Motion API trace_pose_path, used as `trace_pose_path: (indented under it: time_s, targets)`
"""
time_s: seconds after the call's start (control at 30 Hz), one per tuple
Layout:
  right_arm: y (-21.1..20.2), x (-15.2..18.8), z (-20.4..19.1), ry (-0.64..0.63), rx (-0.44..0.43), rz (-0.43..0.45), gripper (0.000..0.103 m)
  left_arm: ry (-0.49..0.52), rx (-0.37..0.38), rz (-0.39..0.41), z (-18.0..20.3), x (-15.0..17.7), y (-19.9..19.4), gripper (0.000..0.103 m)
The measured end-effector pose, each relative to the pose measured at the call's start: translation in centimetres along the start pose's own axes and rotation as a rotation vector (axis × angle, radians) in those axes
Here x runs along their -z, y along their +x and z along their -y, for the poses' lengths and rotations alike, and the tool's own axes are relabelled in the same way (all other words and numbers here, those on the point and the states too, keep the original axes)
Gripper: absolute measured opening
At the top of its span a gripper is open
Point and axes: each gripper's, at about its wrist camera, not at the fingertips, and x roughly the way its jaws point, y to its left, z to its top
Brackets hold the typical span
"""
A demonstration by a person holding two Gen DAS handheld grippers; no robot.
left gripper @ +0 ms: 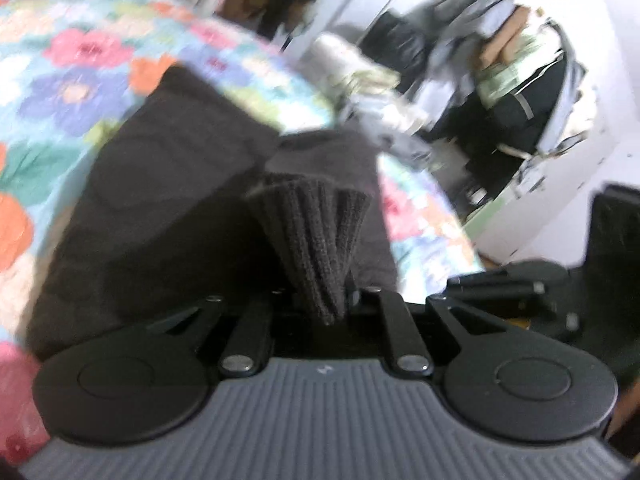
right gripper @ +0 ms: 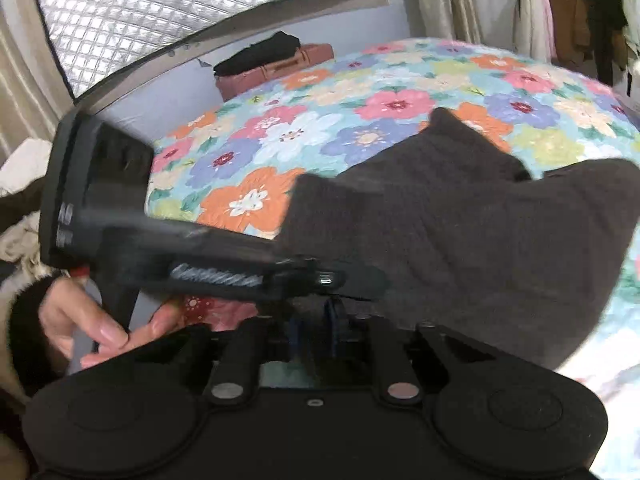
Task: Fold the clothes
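A dark brown knit garment (left gripper: 168,208) lies on the flowered bedspread (left gripper: 72,80). In the left wrist view my left gripper (left gripper: 320,296) is shut on a bunched ribbed edge of the garment (left gripper: 312,232), which fans out from between the jaws. In the right wrist view the same garment (right gripper: 460,216) spreads over the bedspread (right gripper: 320,120). My right gripper (right gripper: 316,320) is drawn close together at the garment's near edge, and its fingertips are hidden by the left gripper's body (right gripper: 200,264) crossing in front. A hand (right gripper: 100,320) holds that left gripper.
A brown case with a black item on it (right gripper: 276,60) sits at the far edge of the bed below a quilted silver window cover (right gripper: 160,12). Piled clothes (left gripper: 500,80) lie beyond the bed. Hanging clothes (right gripper: 580,8) stand at the far right.
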Motion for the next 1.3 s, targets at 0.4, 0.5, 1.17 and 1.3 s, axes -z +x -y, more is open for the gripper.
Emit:
trace_pose_path:
  time_s: [0.4,0.5,1.17,1.3]
  targets:
    - [-2.3,-8.0,7.5,0.141,0.222,-0.079,0.075,-0.036,0.003,-0.043,-0.2,0.7,0.6,0.012]
    - [0.3,-7.9,11.7,0.376,0.238,-0.057,0.079,-0.022,0.011,-0.067,0.2,1.4,1.5,0.012]
    - [8.4,-4.4,10.3,0.193,0.404,-0.144,0.016,-0.047,-0.001,-0.115,-0.6,2.5,4.6,0.012]
    - [5.5,-3.1,10.6,0.254,0.416,-0.002,0.013,-0.012,0.022,-0.056,0.4,1.6,4.2,0.012]
